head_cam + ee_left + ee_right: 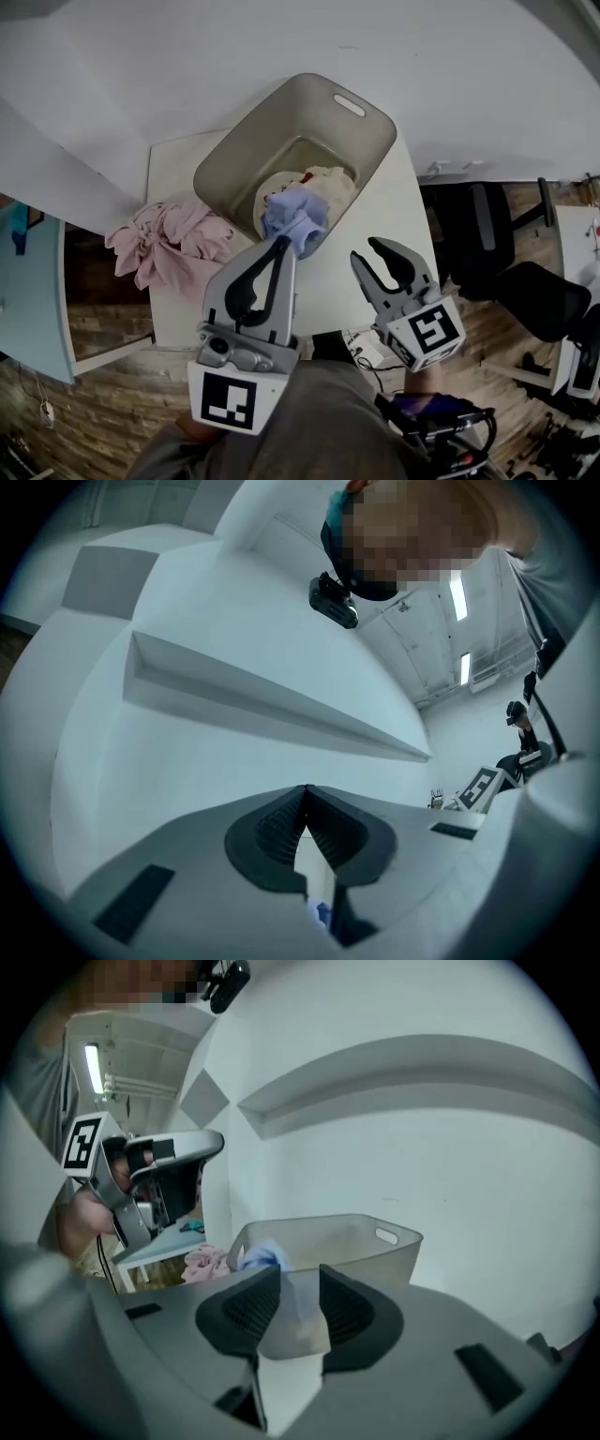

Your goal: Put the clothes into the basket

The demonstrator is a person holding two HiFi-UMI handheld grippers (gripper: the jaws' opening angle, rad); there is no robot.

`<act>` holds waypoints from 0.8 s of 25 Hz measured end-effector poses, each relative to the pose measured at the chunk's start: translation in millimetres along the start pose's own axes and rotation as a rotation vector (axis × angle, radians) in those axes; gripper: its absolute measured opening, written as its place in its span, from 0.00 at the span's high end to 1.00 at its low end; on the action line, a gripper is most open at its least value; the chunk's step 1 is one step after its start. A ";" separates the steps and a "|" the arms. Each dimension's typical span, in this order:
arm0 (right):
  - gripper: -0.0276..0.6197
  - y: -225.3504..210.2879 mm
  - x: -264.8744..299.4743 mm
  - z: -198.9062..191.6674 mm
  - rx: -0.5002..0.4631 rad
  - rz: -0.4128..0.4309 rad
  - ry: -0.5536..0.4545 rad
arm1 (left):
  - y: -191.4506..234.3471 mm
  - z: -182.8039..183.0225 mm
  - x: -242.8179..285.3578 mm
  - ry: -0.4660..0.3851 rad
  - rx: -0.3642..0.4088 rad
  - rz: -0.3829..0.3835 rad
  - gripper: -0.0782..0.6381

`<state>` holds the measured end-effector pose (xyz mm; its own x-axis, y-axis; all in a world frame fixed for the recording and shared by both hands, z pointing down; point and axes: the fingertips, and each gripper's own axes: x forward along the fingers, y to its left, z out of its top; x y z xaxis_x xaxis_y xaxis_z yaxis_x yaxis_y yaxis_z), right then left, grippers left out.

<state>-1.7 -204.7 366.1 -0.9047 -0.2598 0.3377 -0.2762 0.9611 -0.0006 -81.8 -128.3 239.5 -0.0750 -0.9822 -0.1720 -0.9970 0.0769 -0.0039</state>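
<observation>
This looks like an office or lab workroom: black office chairs (525,286) on a wood-pattern floor (94,412), a plain white worktop (178,169), and strip lights (457,597) overhead.

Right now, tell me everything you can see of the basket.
The basket is a grey-beige tub, plastic by the look, rounded-rectangular, with a slot handle cut in its far end. It stands upright and open on the white table. Inside lies a cream garment; a light blue garment is bunched at the near rim. A pink garment lies on the table beside it, at the head view's left; whether they touch is unclear.
</observation>
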 end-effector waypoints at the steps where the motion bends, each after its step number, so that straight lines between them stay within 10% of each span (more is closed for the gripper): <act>1: 0.75 4.3 -4.9 9.4 -0.003 0.002 -0.052 | -2.4 2.0 -1.8 -0.003 0.005 -0.009 0.88; 10: 0.92 55.6 -35.8 88.8 -0.081 0.018 -0.357 | -6.7 34.3 -31.8 -0.068 0.065 -0.018 0.88; 20: 0.92 89.0 -25.9 117.9 -0.076 0.187 -0.407 | 6.0 65.7 -67.1 -0.086 0.153 0.147 0.88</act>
<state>-41.1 -123.4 246.4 -0.9948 -0.0821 -0.0594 -0.0850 0.9952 0.0480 -81.6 -50.7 186.3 -0.2115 -0.9407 -0.2652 -0.9607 0.2499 -0.1205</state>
